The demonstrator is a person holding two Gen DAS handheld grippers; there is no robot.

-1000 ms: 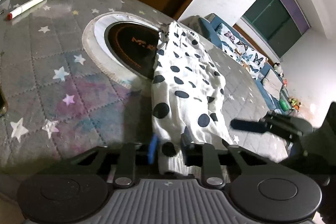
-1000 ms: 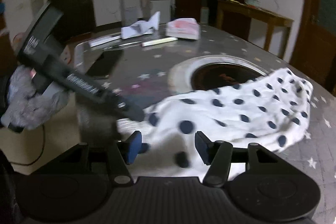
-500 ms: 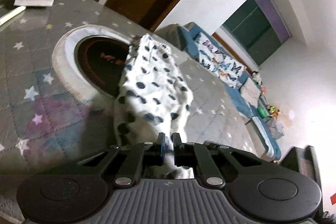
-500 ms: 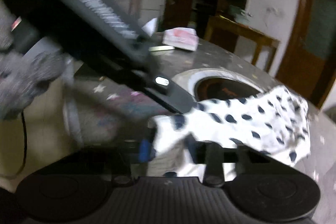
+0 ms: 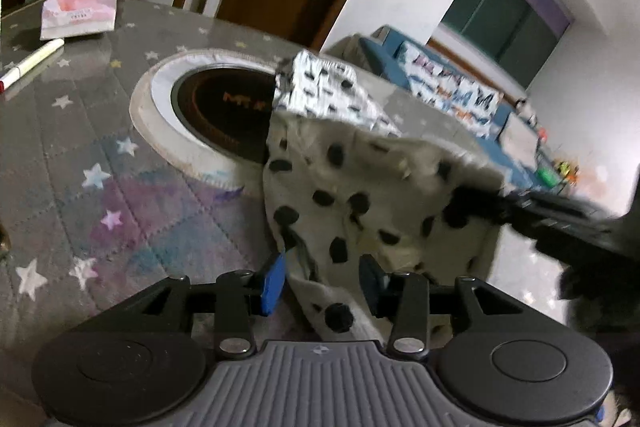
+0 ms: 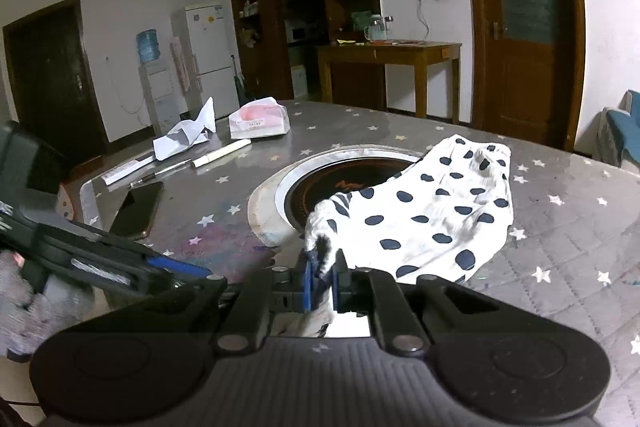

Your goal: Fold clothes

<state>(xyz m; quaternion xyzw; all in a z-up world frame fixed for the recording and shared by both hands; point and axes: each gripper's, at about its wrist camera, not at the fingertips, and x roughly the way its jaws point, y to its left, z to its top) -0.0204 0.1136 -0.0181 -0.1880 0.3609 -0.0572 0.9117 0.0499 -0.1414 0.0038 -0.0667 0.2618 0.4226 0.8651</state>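
The white garment with dark polka dots (image 6: 440,211) lies on the round table's star-patterned grey cover (image 6: 560,239), its far end spread flat to the right of the inset cooktop (image 6: 344,183) and one edge draping over that cooktop's pale rim; its near edge is lifted and bunched, folded back toward the far end; the right gripper (image 6: 320,281) has its blue-padded jaws nearly closed, pinching a bunched corner of the cloth between them; the left gripper (image 5: 322,285) has its jaws wide apart, with a loose fold of the cloth hanging between the pads but not clamped, and whether either pad touches the cloth cannot be told; in the left wrist view the right gripper shows as a blurred dark bar at the cloth's right edge.

To the right of the garment and beyond it the cover is bare out to the table's edge; to the left past the cooktop lie a dark phone (image 6: 138,209), a white marker (image 6: 222,153), crumpled paper (image 6: 188,139) and a pink tissue pack (image 6: 260,123), all well apart from the cloth; a wooden side table (image 6: 392,67) and a brown door (image 6: 524,23) stand behind.
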